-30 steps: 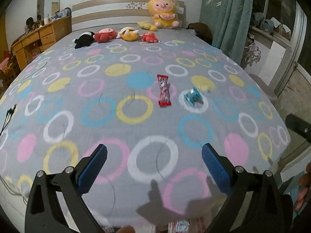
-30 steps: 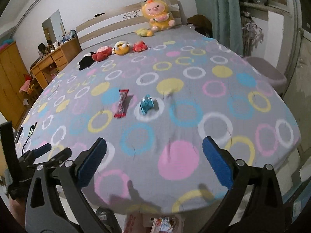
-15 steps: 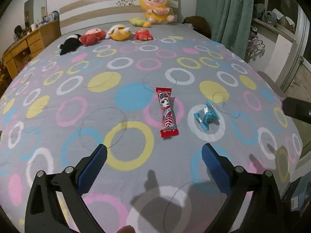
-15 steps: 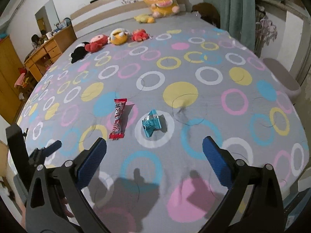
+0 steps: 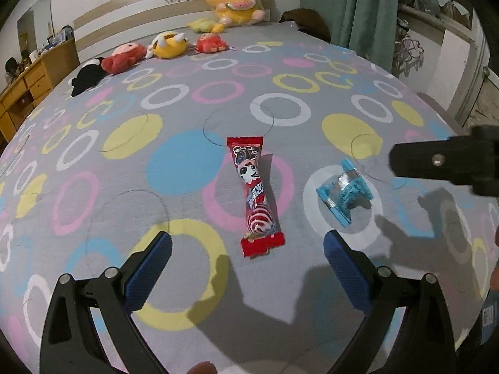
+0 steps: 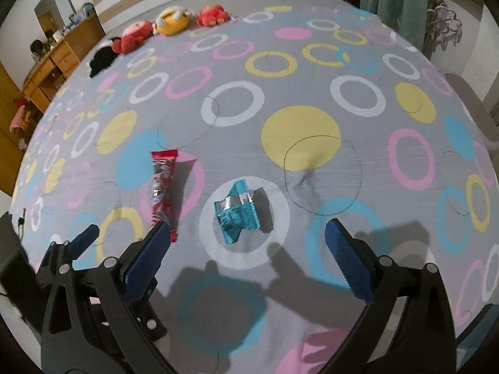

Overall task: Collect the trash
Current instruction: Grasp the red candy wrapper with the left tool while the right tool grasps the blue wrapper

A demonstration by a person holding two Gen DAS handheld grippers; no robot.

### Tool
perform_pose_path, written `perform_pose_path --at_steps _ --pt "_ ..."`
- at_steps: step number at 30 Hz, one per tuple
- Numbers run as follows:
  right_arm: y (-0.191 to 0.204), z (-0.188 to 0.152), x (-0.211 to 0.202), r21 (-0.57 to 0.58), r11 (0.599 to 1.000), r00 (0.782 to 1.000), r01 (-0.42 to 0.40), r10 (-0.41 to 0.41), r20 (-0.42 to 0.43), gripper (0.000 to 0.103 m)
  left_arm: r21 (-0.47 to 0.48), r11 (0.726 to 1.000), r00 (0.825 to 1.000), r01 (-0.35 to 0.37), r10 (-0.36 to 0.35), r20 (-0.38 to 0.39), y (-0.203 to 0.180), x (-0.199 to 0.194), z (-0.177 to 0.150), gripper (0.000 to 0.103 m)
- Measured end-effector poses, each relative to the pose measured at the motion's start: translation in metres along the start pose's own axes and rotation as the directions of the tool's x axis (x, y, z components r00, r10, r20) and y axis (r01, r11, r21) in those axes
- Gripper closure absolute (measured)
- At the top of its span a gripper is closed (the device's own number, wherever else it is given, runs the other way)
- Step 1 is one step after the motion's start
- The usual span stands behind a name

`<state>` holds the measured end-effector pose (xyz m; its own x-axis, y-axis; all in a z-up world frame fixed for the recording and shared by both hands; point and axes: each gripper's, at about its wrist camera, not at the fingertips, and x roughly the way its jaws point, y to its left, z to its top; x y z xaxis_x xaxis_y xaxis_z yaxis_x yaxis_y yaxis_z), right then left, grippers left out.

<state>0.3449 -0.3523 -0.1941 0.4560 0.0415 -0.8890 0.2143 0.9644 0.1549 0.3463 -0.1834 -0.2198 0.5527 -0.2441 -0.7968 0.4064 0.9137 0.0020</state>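
Note:
A long red candy wrapper [image 5: 254, 194] lies on the grey bedspread with coloured rings, and a crumpled blue wrapper [image 5: 344, 191] lies to its right. My left gripper [image 5: 248, 268] is open and empty, hovering just short of the red wrapper's near end. My right gripper [image 6: 248, 255] is open and empty, hovering just short of the blue wrapper [image 6: 237, 210]. The red wrapper [image 6: 162, 187] lies left of it, partly behind my left fingertip [image 6: 157, 246]. The left gripper [image 6: 81, 243] shows at the lower left of the right wrist view.
Several plush toys [image 5: 170, 45] line the far end of the bed by the headboard. A wooden dresser [image 5: 28, 84] stands at the left. A green curtain [image 5: 365, 9] and a window ledge are at the right, beyond the bed's edge.
Both grippers have moved forward over the bed toward the two wrappers, which now sit much closer. Both stay open.

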Motion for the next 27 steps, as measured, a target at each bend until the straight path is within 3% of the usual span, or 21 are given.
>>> perform_pose_path --at_steps 11,15,21,27 --pt "0.002 0.019 0.053 -0.018 1.0 0.995 0.025 -0.027 -0.091 0.007 -0.054 0.998 0.999 0.019 -0.021 -0.04 0.003 0.037 0.02 0.008" --pt "0.002 0.022 0.072 -0.003 1.0 0.992 0.025 -0.025 -0.126 0.007 -0.032 0.999 0.998 0.001 -0.004 -0.069 0.0 0.052 0.017 0.008" --pt "-0.001 0.022 0.117 0.03 0.999 0.971 0.045 -0.036 -0.237 0.005 -0.054 0.999 0.994 -0.001 -0.004 -0.106 0.004 0.077 0.013 0.008" --pt "0.006 0.023 0.12 0.005 0.994 0.966 0.105 -0.101 -0.239 0.012 -0.054 0.998 0.995 -0.019 0.013 -0.099 0.001 0.078 0.014 0.012"
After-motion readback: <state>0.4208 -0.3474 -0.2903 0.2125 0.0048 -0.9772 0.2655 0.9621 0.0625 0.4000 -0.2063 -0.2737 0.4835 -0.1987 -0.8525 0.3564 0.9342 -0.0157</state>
